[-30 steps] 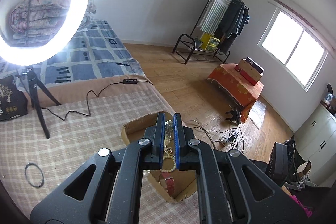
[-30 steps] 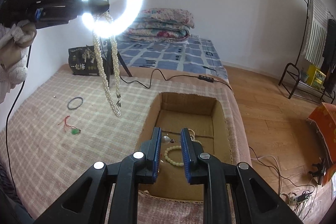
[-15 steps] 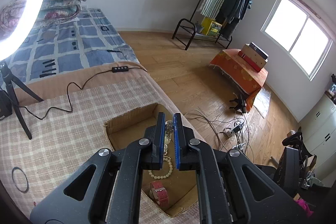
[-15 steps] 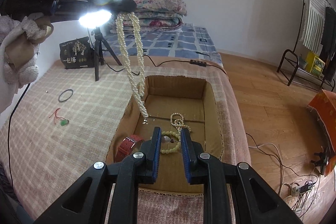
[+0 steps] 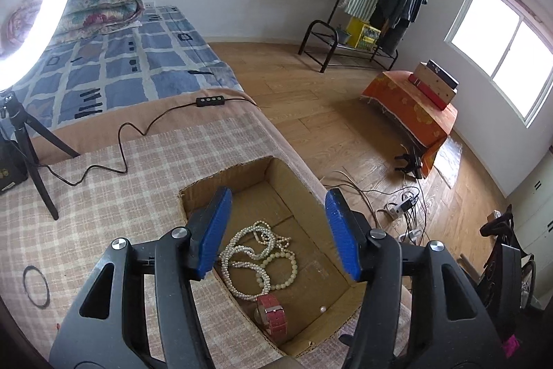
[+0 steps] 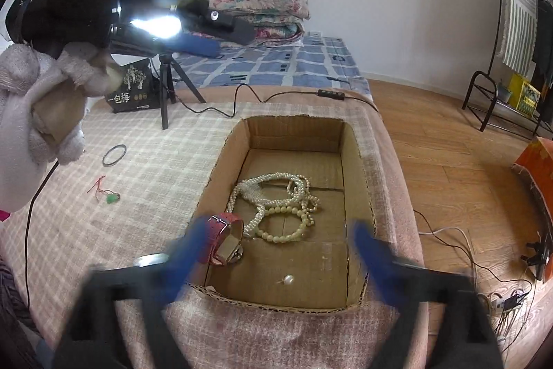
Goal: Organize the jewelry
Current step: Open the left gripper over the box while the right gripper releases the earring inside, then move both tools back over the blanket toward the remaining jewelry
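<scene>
A cardboard box (image 6: 356, 168) sits sunk in the checked blanket. In it lie a long pearl necklace (image 6: 273, 185), a cream bead bracelet (image 6: 287, 230), a red watch (image 6: 224, 237) and a loose pearl (image 6: 288, 279). My left gripper (image 5: 278, 230) is open and empty above the box, over the pearl necklace (image 5: 249, 251) and the red watch (image 5: 273, 313). It also shows in the right wrist view (image 6: 207, 37), high at the left. My right gripper (image 6: 276, 251) is open, blurred, low over the box's near end.
A black ring (image 6: 114, 154) and a red-corded green pendant (image 6: 109, 196) lie on the blanket left of the box. A ring light tripod (image 6: 169, 92), its cable (image 5: 121, 140) and a black packet (image 6: 131, 92) stand behind. The bed edge drops to wooden floor at the right.
My left gripper has opened and let go of the pearl necklace, which now lies in the box. My right gripper has opened wide as well.
</scene>
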A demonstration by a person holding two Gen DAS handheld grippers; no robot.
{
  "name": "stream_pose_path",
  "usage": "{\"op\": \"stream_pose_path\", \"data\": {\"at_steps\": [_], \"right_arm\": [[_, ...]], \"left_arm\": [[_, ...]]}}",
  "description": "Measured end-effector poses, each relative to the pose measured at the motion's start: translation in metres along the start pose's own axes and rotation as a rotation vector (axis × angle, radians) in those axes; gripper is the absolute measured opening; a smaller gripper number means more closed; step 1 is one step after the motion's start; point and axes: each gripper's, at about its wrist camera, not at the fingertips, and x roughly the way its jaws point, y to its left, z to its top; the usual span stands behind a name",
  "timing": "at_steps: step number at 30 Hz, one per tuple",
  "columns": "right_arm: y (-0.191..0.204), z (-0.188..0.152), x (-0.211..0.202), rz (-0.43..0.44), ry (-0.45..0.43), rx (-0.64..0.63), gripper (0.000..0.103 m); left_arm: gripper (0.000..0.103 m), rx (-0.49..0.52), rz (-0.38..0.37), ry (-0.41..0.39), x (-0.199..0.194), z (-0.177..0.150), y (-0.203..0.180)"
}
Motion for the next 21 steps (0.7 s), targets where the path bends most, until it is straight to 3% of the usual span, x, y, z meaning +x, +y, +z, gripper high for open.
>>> {"op": "stream_pose_path", "data": {"at_steps": [10, 21], "right_arm": [[0.024, 0.001, 0.002, -0.027, 0.036, -0.078, 0.103], [0.041, 0.003, -0.017, -0.068, 0.032, -0.071, 0.103]], "left_arm": [[0.061, 0.013, 0.022, 0.001, -0.014, -0.01, 0.001], [0.062, 0.024, 0.059, -0.006, -0.053, -0.033, 0.016]]}}
